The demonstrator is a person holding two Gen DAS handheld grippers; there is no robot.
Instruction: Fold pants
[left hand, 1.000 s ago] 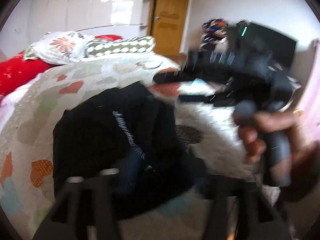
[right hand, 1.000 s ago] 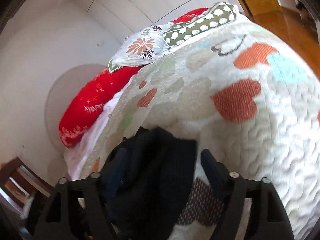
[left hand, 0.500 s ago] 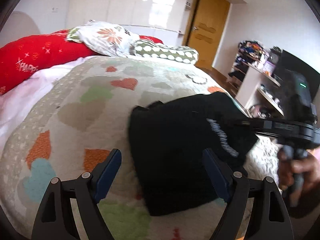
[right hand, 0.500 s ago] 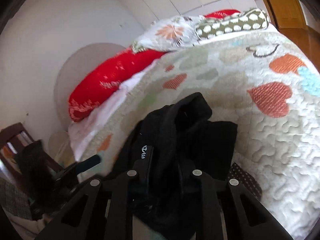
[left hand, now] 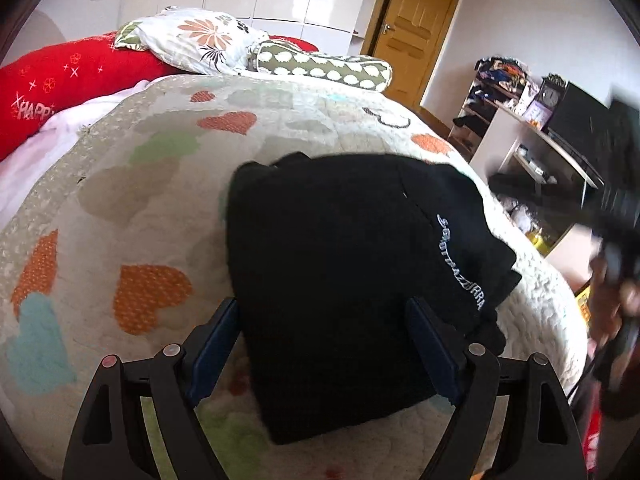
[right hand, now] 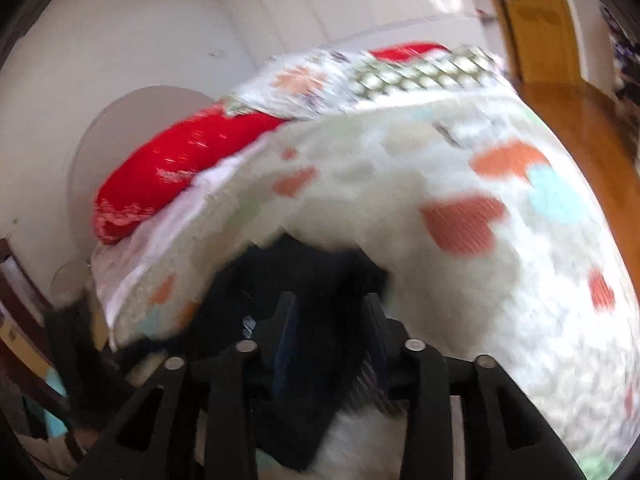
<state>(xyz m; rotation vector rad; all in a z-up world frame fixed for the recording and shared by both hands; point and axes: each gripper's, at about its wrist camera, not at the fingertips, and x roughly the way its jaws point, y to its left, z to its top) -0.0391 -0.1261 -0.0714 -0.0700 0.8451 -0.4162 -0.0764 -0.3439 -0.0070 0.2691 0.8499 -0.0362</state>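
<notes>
Since 0.5 s ago the right tongs [right hand: 330, 344] have parted from nearly shut to a narrow gap, and the left-wrist view shows the right hand [left hand: 612, 280] swung off to the frame edge, blurred. Right-wrist view is motion-smeared, so whether those tongs pinch the black pants [left hand: 352, 264] or just straddle them is unclear. Left tongs [left hand: 324, 344] are spread wide, holding nothing, over the near edge of the pants, which lie folded on the heart-print quilt [left hand: 160, 184] of the bed.

Black hand-held gripper [left hand: 324, 344], blue finger pads [left hand: 216, 344], silver screws.
</notes>
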